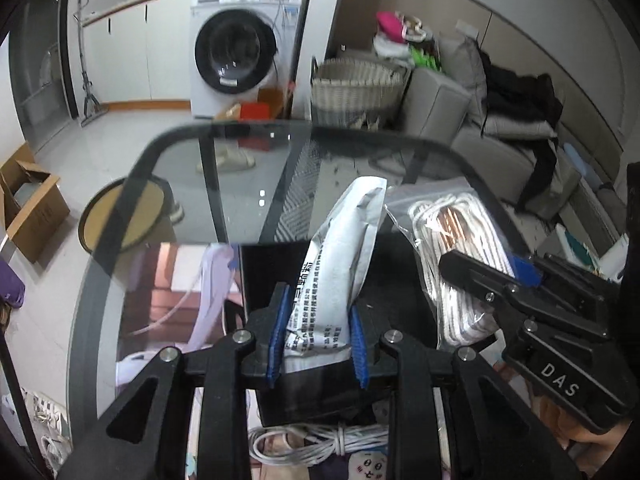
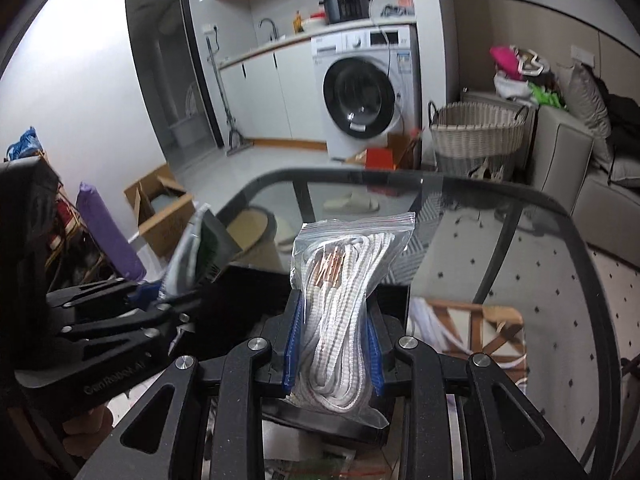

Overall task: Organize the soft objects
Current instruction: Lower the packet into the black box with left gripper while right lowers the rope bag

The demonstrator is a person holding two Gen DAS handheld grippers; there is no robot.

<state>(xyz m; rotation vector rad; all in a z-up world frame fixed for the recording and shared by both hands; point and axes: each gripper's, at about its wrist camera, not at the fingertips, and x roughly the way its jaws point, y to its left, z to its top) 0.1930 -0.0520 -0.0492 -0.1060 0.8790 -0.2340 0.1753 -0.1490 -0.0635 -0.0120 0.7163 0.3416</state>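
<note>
My left gripper (image 1: 318,340) is shut on a white pouch with black print (image 1: 340,260), which sticks up and forward between the blue pads above a black box (image 1: 272,276) on the glass table (image 1: 180,168). My right gripper (image 2: 333,344) is shut on a clear zip bag of white rope (image 2: 344,280) with copper-coloured ends. In the left wrist view the zip bag (image 1: 452,240) and the right gripper (image 1: 504,276) lie just to the right of the pouch. The right wrist view shows the left gripper (image 2: 156,294) at the left, holding the pouch (image 2: 196,248).
A coiled white cable (image 1: 320,444) lies under the glass near me. Beyond the table stand a washing machine (image 1: 240,48), a wicker basket (image 1: 356,84), a grey sofa with clothes (image 1: 500,120) and an open cardboard box (image 1: 32,208) on the floor. A purple roll (image 2: 108,236) leans at the left.
</note>
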